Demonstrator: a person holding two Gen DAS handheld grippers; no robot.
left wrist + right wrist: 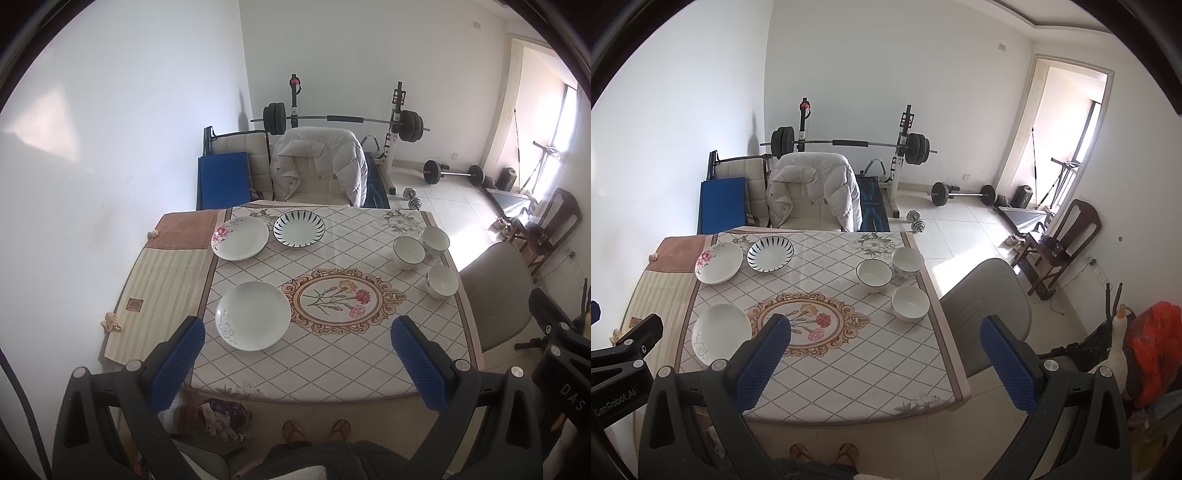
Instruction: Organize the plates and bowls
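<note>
Three plates lie on the left of the table (332, 369): a white grey-flower plate (253, 315) near the front, a pink-flower plate (240, 238) and a dark-striped plate (299, 228) at the back. Three white bowls stand at the right: a dark-rimmed bowl (409, 252), one behind it (436, 238), one nearer (442, 281). The right wrist view shows the same plates (721, 334) (719, 263) (770, 254) and bowls (874, 275) (907, 262) (910, 303). My left gripper (297, 365) is open and empty above the table's front edge. My right gripper (886, 363) is open and empty, above the front right.
A chair with a white jacket (317, 166) stands behind the table. A grey chair (496, 291) stands at the right side. A striped cloth (162, 288) hangs at the left. A barbell rack (343, 120) and weights (452, 172) are at the back. My sandalled feet (317, 430) show below.
</note>
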